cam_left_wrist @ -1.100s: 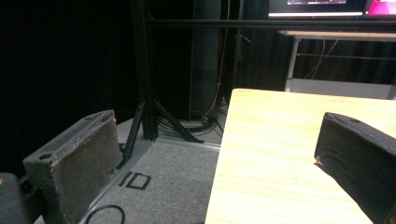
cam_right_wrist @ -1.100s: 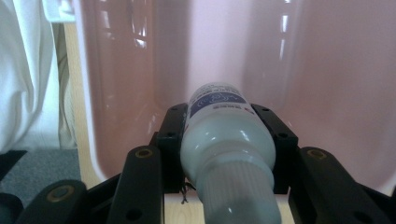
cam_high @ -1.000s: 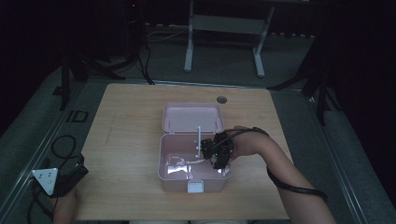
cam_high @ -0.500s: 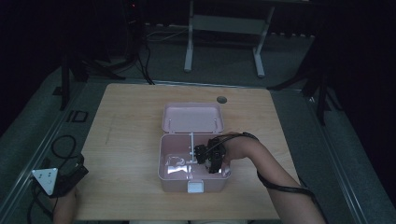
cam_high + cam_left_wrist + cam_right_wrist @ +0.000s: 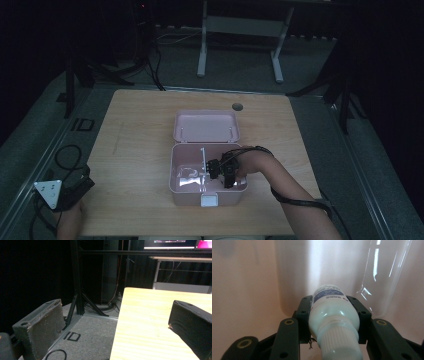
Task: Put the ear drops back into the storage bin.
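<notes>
Right gripper view shows my right gripper [image 5: 333, 315] clamped on a white bottle [image 5: 333, 320], jaws pressed against both its sides, down inside the open pink box [image 5: 185, 192]. My left gripper [image 5: 115, 322] rests wide open and empty at the table [image 5: 150, 315] edge.

A pink box [image 5: 192, 172] sits open near the middle of the wooden table [image 5: 140, 130], its lid [image 5: 206, 126] tipped back on the far side. The right gripper [image 5: 223, 172] is down inside the box, the person's forearm reaching in from the lower right. The left gripper [image 5: 65, 192] rests at the table's near left corner, well apart from the box.
</notes>
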Available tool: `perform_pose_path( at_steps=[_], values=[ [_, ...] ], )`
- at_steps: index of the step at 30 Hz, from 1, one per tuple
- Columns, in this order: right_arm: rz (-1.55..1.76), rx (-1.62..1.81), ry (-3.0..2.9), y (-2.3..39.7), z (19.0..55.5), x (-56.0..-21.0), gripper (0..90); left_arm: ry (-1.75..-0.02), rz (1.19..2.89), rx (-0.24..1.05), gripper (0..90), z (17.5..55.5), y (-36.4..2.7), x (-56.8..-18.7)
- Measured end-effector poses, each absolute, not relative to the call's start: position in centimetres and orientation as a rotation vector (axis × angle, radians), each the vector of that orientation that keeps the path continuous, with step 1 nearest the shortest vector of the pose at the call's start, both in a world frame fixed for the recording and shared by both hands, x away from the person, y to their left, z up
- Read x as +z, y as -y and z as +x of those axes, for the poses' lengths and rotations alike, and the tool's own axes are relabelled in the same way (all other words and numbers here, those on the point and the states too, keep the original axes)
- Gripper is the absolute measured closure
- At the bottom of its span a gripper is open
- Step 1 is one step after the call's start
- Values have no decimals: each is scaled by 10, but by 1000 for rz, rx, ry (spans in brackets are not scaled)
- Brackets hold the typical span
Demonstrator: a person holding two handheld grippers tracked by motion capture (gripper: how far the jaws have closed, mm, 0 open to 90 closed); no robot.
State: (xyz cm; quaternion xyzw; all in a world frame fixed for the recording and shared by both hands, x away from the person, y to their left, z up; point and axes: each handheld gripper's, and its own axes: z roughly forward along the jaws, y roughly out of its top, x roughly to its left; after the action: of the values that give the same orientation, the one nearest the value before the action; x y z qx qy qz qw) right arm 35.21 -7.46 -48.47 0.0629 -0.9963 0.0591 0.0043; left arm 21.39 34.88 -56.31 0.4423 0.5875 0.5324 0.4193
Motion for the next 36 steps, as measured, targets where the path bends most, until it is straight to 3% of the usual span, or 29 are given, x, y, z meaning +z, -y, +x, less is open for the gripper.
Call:
perform_pose_path(
  at_steps=[24, 36],
  values=[
    [173, 229, 3109, 75, 354, -490, 575, -1471, 1107, 1332, 4, 214, -349, -563],
    [168, 178, 3123, 76, 353, -472, 533, -1472, 1106, 1333, 4, 214, -349, -563]
  ],
)
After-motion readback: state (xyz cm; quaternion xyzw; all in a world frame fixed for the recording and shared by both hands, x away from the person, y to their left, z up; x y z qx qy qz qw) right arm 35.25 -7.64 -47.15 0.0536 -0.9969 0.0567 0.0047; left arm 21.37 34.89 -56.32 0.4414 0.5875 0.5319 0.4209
